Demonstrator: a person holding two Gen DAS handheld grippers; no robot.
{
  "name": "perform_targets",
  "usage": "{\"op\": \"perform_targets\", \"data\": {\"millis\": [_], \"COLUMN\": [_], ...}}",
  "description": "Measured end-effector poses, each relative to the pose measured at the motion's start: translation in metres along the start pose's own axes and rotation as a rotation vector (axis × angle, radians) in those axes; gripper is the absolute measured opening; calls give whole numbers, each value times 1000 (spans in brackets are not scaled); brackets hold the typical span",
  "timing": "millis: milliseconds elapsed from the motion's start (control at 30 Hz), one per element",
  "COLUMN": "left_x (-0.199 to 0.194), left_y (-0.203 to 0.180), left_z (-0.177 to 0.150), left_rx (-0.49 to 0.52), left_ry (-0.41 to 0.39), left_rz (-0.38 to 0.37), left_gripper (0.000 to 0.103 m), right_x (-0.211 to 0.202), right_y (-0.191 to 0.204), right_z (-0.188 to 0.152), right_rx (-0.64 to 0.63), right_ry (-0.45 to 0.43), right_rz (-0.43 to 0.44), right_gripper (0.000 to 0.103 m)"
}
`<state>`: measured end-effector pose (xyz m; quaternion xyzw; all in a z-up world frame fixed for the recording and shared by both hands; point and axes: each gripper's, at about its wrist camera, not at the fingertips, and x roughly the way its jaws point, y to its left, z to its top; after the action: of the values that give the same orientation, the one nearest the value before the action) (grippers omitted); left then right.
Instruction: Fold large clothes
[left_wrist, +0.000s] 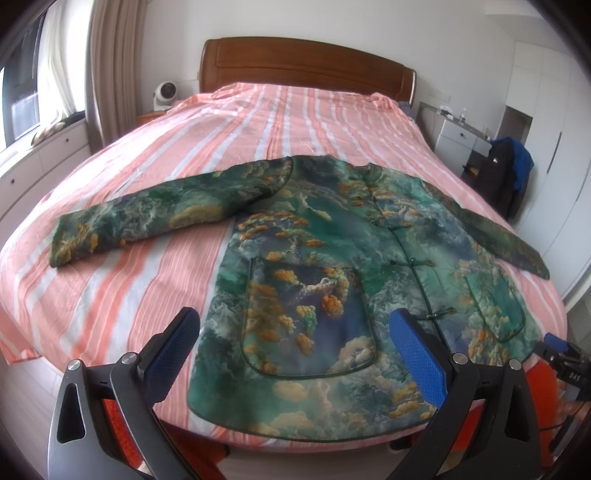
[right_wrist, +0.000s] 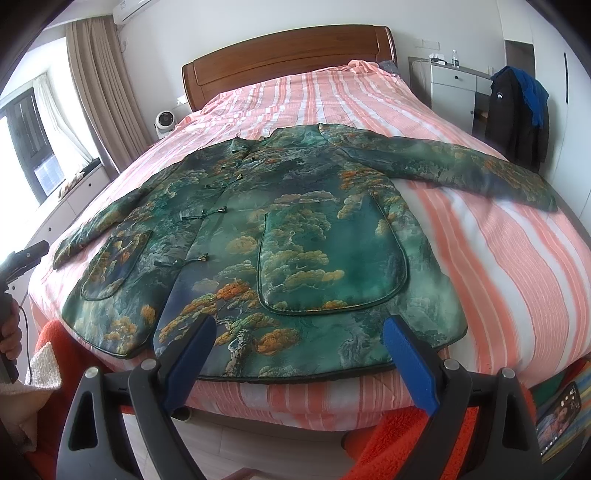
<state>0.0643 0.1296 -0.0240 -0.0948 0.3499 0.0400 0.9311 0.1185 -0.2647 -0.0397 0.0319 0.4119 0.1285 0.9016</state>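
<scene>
Left wrist view: "DAS" lettering on right hand-held gripper (left_wrist: 565, 360)

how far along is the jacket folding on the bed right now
Done: the jacket lies flat, buttoned, sleeves spread on the bed. In hand: nothing; left gripper and right gripper hover open near its hem. Left: every fold.

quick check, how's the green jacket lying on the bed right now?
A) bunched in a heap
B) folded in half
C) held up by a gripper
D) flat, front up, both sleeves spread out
D: the jacket lies flat on the striped bed, knot buttons and pockets up, a sleeve out to each side, both grippers open and clear of it.
</scene>
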Motion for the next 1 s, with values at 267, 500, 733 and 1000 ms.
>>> {"op": "perform_targets", "data": {"millis": [267,500,733,1000], "left_x": [1,3,8,7], "left_y": [0,7,11,1], "left_z": [1,1,1,23], "left_rx": [2,8,-18,14], "left_ry": [1,-3,25,49], "left_rz": [1,17,50,107], "left_gripper": [102,102,102,102], "right_x": [1,-1,35,89], "right_y": [-9,-86,-286,-373], "right_z": [2,50,92,66], "right_rx": [37,34,597,1131], "right_ry": [2,-96,-160,-424], "right_rz": [7,-106,-167,-122], "right_gripper": [91,91,91,85]}}
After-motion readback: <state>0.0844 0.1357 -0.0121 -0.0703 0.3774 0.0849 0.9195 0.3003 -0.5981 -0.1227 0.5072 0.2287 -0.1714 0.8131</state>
